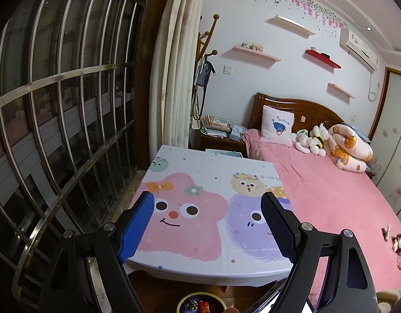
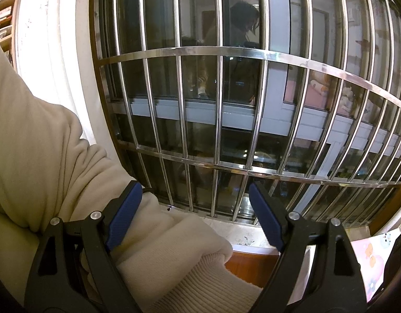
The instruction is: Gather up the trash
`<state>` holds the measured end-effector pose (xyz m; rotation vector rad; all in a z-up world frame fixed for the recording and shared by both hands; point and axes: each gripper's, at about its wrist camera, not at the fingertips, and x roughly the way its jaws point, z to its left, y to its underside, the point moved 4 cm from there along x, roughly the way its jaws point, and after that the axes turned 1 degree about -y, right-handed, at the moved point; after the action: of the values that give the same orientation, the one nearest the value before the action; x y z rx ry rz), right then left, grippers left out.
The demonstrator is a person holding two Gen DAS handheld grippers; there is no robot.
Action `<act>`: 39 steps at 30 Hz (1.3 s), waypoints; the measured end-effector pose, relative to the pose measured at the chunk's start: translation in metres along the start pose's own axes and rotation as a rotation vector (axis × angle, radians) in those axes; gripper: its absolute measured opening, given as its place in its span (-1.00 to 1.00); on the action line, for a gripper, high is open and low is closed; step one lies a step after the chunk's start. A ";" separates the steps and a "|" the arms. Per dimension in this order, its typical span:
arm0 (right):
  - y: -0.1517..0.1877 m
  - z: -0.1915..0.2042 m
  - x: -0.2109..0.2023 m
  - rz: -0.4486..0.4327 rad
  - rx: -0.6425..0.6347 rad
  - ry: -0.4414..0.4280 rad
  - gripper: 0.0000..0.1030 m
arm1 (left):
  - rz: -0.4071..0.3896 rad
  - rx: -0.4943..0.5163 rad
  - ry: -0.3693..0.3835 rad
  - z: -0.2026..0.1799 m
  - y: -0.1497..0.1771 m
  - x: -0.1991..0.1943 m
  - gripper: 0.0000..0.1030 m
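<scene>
Near the lens at 6 o'clock in the left wrist view, a small bin (image 1: 202,303) half cut off by the frame edge, bright wrappers already inside. Just above it, the left hand-held gripper (image 1: 208,203) spread wide with nothing between its blue pads, hovering over a bench (image 1: 200,167) draped in a cartoon cloth and bare of litter. Out at 3 o'clock on the pink bed (image 1: 330,198), the remaining trash: a crumpled dark-and-white wrapper (image 1: 400,245) and, just beside it, a small tan scrap (image 1: 386,232). Likely feather-light, thin and crinkly, prone to slide or flatten into the soft blanket; best pinched at a raised fold or corner with a shallow, gentle close, no need for force. Too small in frame to tell the material for certain. In the right wrist view, the right hand-held gripper (image 2: 195,214) likewise wide apart and empty, a cream sleeve (image 2: 161,234) crossing beneath its left pad, a barred window (image 2: 226,104) beyond, no trash in sight.
</scene>
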<state>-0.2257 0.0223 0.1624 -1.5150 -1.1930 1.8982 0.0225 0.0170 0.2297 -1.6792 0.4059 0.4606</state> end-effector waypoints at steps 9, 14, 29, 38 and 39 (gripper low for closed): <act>-0.001 0.003 0.005 0.017 -0.012 -0.014 0.61 | 0.004 -0.006 -0.001 0.001 0.001 -0.002 0.65; 0.000 0.002 0.006 0.024 0.001 -0.024 0.61 | 0.020 -0.007 -0.001 -0.001 0.003 0.002 0.65; 0.002 0.001 0.000 -0.003 0.008 -0.013 0.61 | 0.028 0.014 -0.005 -0.010 0.005 0.006 0.65; -0.001 0.002 -0.005 -0.018 0.003 0.007 0.61 | 0.018 0.038 0.002 -0.015 0.005 0.008 0.65; -0.002 0.002 -0.005 -0.018 0.003 0.008 0.61 | 0.019 0.040 0.002 -0.014 0.005 0.008 0.65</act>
<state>-0.2259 0.0185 0.1670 -1.5040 -1.1960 1.8794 0.0280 0.0021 0.2230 -1.6389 0.4301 0.4616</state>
